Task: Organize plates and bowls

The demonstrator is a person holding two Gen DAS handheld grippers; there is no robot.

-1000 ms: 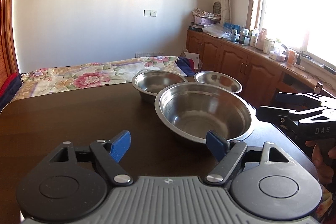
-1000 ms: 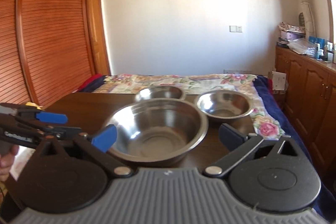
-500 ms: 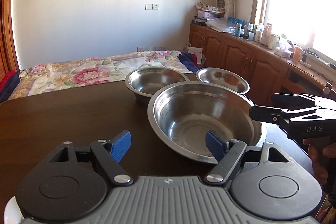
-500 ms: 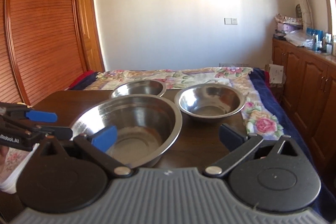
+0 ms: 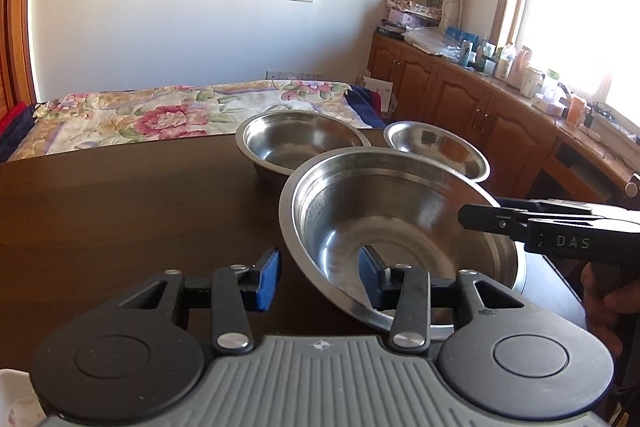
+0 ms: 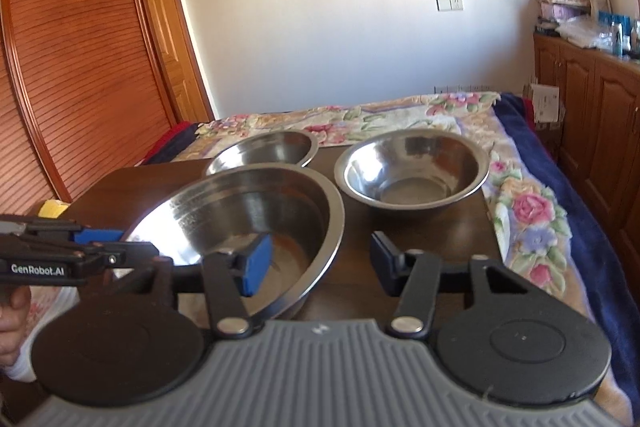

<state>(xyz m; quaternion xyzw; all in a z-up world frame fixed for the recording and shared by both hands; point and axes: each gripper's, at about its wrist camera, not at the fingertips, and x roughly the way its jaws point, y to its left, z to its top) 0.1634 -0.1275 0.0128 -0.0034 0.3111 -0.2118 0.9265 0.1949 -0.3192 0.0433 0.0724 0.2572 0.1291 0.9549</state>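
Left half of table [image 5: 120, 211] bare, open passage. Right half crowded: large bowl [image 5: 400, 223] near, two smaller bowls [image 5: 296, 143] [image 5: 436, 149] close behind it.

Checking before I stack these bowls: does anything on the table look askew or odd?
The large steel bowl sits tilted, not flat, with each gripper's jaws astride its rim on opposite sides: left gripper, right gripper. Both have just been closing. The two smaller bowls behind sit level. No spills or damage show.

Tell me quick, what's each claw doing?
Left claw: open, just closing, astride big round steel bowl rim.
Right claw: open, just closing over the same rim.
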